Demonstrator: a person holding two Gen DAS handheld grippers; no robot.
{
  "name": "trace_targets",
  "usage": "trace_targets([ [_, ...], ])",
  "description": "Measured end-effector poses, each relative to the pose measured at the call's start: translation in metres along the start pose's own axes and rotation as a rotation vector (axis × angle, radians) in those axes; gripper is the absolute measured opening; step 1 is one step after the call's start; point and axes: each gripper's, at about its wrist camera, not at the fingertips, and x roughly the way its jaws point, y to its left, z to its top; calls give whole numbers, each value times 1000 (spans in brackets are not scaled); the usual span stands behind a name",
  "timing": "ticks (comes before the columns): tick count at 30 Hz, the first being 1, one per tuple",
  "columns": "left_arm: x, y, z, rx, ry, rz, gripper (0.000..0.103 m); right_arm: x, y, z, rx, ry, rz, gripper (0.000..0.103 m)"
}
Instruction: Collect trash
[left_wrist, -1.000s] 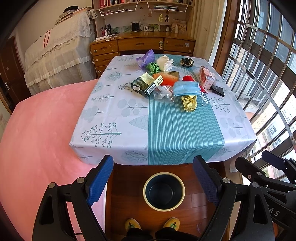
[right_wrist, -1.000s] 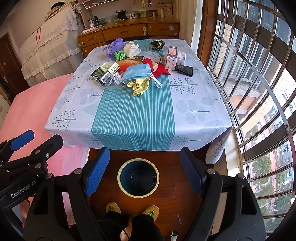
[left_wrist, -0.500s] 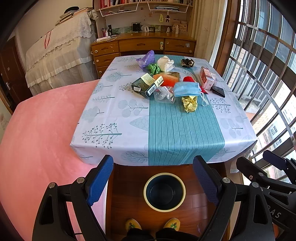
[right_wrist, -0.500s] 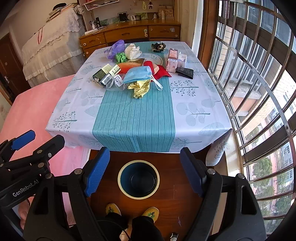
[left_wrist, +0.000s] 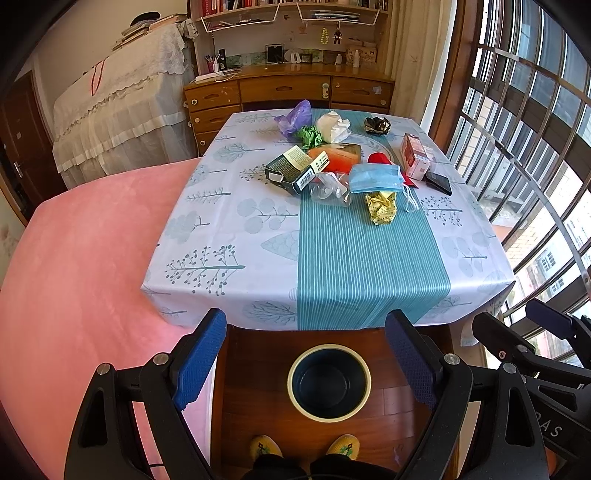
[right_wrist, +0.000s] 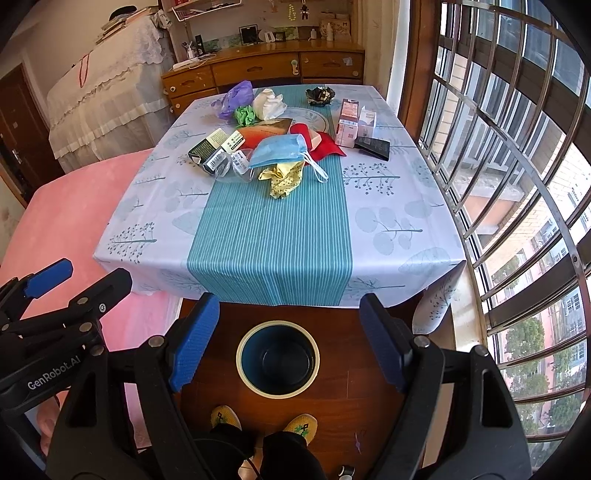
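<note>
The trash sits in a pile on the far half of the surface (left_wrist: 229, 236), well past the bin (left_wrist: 328, 382). The closest bit to the bin is the crumpled yellow wrapper (left_wrist: 382, 208), with the blue face mask (left_wrist: 375, 179) touching it just behind. The mask lies long-ways across, side to side. A dark box (left_wrist: 291, 168) and a clear plastic bit (left_wrist: 328, 190) lie to the left of the mask, and more scraps sit farther back.

The bin stands on the floor just in front of the surface, and I can see nothing in it. So I think no trash is collected yet.

My left gripper (left_wrist: 306, 365) and right gripper (right_wrist: 286, 341) both hang over the bin, pointing forward and a little down. The jaws on both are wide apart and hold nothing. The pile lies straight ahead and far off. I think the yellow wrapper sits a bit closer to my right gripper, so I would reach with that one.
</note>
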Motion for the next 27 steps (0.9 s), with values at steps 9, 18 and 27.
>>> trace_targets([
  [9, 0, 0, 0, 2, -1, 1, 89, 2, 2, 3, 3, -3, 3, 77],
  [18, -3, 12, 9, -8, -5, 10, 89, 4, 5, 19, 0, -12, 28, 77],
  [27, -10, 8, 35, 28, -56, 21, 89, 9, 1, 44, 13, -57, 23, 77],
])
